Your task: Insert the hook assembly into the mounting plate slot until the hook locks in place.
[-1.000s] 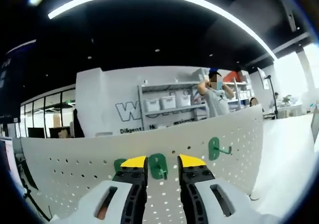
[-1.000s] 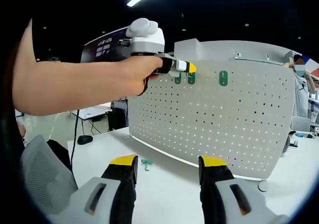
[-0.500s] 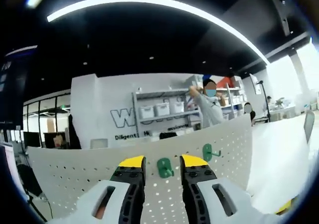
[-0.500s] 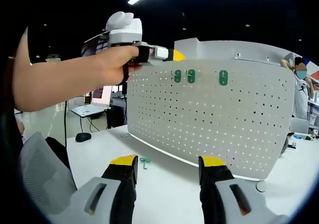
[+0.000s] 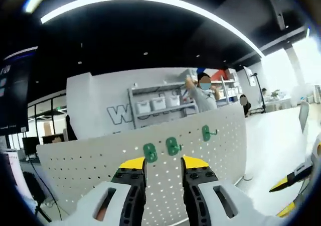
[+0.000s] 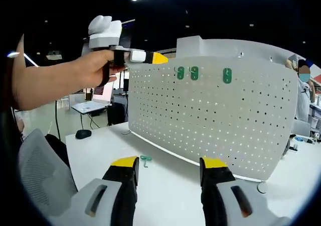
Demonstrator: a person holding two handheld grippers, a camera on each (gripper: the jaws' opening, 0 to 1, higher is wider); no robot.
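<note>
Since a second ago the left gripper (image 6: 150,58) has backed off the pegboard (image 6: 210,120), empty, jaws apart, leaving three green hooks (image 6: 194,73) seated along the upper centre row. A spare hook (image 6: 145,159) lies on the table (image 6: 165,196), lower left. Judged step: retreat after insertion; next, the right gripper (image 6: 168,166), open and empty, must descend onto that spare.

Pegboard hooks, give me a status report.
Both tools open, empty. Three green hooks seated along the pegboard top row. One spare hook on the table. Nothing obstructing.
</note>
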